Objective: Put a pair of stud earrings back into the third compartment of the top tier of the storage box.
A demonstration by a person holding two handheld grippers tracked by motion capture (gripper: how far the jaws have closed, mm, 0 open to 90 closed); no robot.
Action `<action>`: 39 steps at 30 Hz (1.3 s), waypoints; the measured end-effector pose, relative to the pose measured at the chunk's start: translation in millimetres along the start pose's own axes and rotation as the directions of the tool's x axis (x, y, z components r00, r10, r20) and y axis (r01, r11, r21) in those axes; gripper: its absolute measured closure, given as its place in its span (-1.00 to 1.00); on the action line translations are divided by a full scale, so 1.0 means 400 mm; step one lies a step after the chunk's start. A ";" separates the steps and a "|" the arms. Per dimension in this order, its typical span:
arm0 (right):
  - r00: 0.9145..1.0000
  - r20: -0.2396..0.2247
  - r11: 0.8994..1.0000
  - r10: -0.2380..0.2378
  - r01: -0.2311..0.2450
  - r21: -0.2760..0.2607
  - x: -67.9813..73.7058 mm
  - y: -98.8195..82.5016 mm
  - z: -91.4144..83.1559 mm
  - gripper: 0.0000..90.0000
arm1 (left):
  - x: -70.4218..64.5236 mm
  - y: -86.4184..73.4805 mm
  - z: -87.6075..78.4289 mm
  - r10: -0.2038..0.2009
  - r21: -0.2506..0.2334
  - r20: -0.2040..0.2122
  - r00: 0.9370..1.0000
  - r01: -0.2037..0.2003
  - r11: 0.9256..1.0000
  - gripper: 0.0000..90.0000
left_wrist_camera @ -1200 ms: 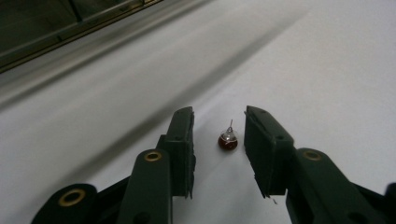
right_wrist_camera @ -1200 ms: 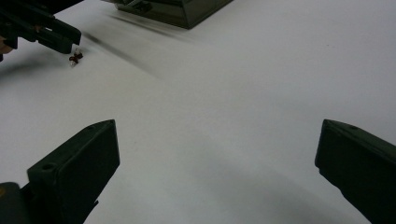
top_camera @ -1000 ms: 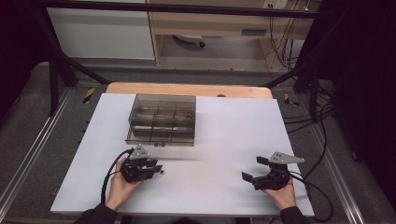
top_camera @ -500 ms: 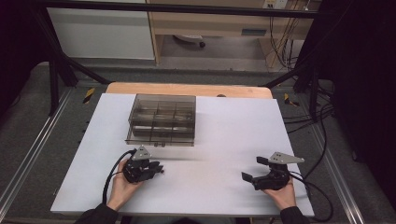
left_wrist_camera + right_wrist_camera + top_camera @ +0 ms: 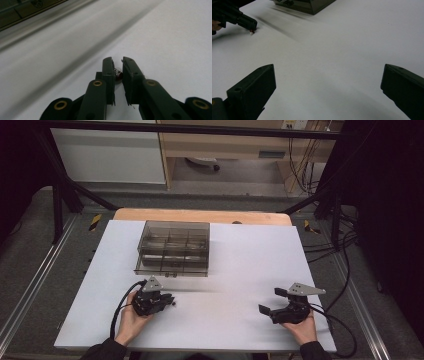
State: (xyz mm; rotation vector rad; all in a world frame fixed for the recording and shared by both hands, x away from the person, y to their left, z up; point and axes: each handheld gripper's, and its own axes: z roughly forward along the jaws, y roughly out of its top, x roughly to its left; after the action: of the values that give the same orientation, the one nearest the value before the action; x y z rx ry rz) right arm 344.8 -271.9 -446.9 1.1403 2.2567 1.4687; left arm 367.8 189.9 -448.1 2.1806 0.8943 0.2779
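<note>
A small dark reddish part with a shiny metal end (image 5: 117, 73) is pinched between the jaws of the left gripper (image 5: 170, 301), which have just been closing and are now pressed in on it from both sides; in the left gripper view the part is seen low between the pads, right at the white table surface (image 5: 240, 270). In the right gripper view the same part (image 5: 251, 32) is seen as a tiny pale-tipped speck poking out at the tip of the left gripper's jaws, touching or just above the table (which of the two cannot be told). The left gripper is held in the person's left hand (image 5: 131, 320) near the front left of the table, with its cable looped beside the wrist. A smoked, see-through compartment box (image 5: 173, 247) is placed toward the far side of the table, just beyond the left gripper and apart from it; its cells are divided by thin walls, and what they hold cannot be made out. The right gripper (image 5: 272, 301) is held in the right hand (image 5: 302, 329) near the front right, well apart from the left one, with its jaws spread wide and nothing between them but bare table.
</note>
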 end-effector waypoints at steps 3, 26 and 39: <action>1.000 0.000 1.000 0.001 -0.001 -0.001 0.000 0.000 -0.001 -0.99 | -0.001 0.002 -0.005 -0.002 -0.006 0.006 1.000 0.002 1.000 0.78; 1.000 0.000 1.000 -0.001 0.001 0.012 -0.001 -0.001 0.002 -0.99 | -0.024 0.042 -0.069 -0.007 -0.021 0.037 0.999 0.008 1.000 0.79; 1.000 -0.002 1.000 -0.001 0.001 0.018 0.000 -0.001 0.003 -0.99 | -0.024 0.097 -0.085 -0.018 -0.028 0.030 0.999 0.019 0.999 0.79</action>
State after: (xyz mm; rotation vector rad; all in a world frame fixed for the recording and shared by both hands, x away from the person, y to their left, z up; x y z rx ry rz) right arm 345.2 -271.3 -447.8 1.1435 2.2765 1.4528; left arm 365.7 184.2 -396.1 2.1439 0.8882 0.2473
